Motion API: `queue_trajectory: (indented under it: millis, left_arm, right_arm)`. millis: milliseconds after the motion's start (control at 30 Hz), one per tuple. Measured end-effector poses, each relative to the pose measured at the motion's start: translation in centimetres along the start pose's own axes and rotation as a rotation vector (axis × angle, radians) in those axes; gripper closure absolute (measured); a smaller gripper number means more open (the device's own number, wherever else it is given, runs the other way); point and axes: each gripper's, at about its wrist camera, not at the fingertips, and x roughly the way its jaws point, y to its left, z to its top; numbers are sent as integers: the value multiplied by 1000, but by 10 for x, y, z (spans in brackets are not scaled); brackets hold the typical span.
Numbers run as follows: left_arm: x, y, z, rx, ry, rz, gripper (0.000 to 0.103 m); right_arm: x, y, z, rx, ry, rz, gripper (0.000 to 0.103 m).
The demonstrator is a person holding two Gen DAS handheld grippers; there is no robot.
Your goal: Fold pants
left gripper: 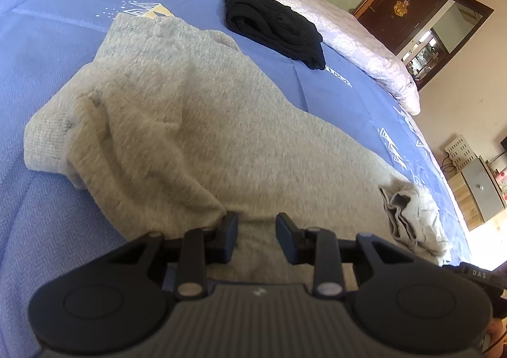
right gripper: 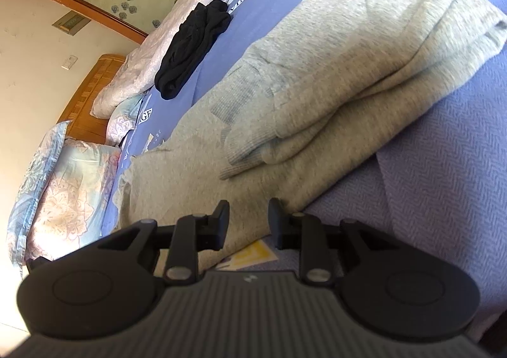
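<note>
Now our grey sweatpants (left gripper: 190,110) lie on the blue bedspread (left gripper: 47,25), stretching long from near us to far. Our left gripper (left gripper: 256,231) and right gripper (right gripper: 248,218) both hover just over the near edge, jaws a little apart, pinching nothing.

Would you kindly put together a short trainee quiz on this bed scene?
1. True or false: the black garment lies apart from the pants.
2. The bedspread under the pants is: A red, B blue, C green.
3. What cloth shows between the fingers of the left gripper?
Key: 1 true; 2 B; 3 the pants.
</note>
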Motion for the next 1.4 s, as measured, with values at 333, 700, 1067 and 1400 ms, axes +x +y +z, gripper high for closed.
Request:
queue_trajectory:
  millis: [333, 700, 1067, 1400]
  left_arm:
    - [0, 0, 0, -6, 0, -6, 74]
    - [0, 1, -1, -8, 0, -8, 74]
    - [1, 1, -1, -8, 1, -9, 74]
    - [1, 0, -1, -6, 1, -7, 74]
  right_arm:
    - [0, -1, 1, 1, 1, 1, 75]
    - [0, 0, 0, 3, 0, 0, 75]
    - [-1, -2, 0, 2, 1, -1, 75]
    - [1, 1, -2, 5, -4, 0, 75]
